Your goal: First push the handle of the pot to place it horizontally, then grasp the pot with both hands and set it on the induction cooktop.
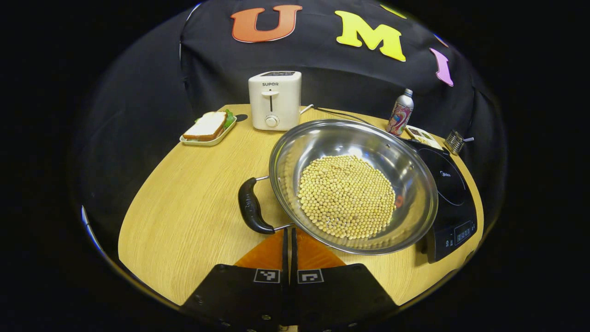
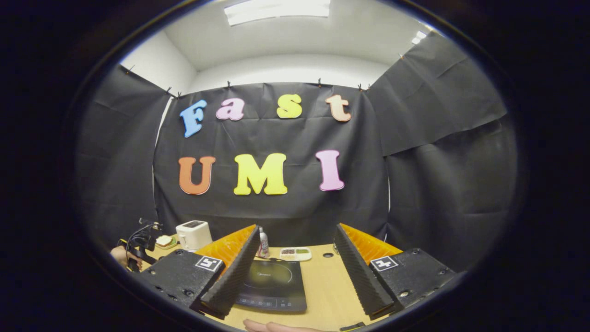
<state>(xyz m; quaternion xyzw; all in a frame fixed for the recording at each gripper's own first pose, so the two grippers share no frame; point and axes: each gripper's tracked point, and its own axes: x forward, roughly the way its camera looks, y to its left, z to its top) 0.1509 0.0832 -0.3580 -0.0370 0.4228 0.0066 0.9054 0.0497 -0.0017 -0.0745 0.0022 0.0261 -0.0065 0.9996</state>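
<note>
A steel pot (image 1: pixel 352 184) holding soybeans sits mid-table in the left gripper view. Its black handle (image 1: pixel 251 207) points left toward the near side. My left gripper (image 1: pixel 289 230) is shut with nothing between its fingers, its tips just below the handle's near end and the pot's rim. The black induction cooktop (image 1: pixel 449 203) lies right of the pot, whose right rim overlaps the cooktop's left edge. In the right gripper view my right gripper (image 2: pixel 296 228) is open and held above the cooktop (image 2: pixel 272 279). The left gripper (image 2: pixel 140 244) and its hand (image 2: pixel 120 254) show far left.
A white toaster (image 1: pixel 275 99) and a sandwich tray (image 1: pixel 208 127) stand at the back left. A bottle (image 1: pixel 400 113), a small snack dish (image 1: pixel 421 134) and a metal grater (image 1: pixel 456 140) sit behind the cooktop. Another hand (image 2: pixel 276 327) rests at the table's near edge.
</note>
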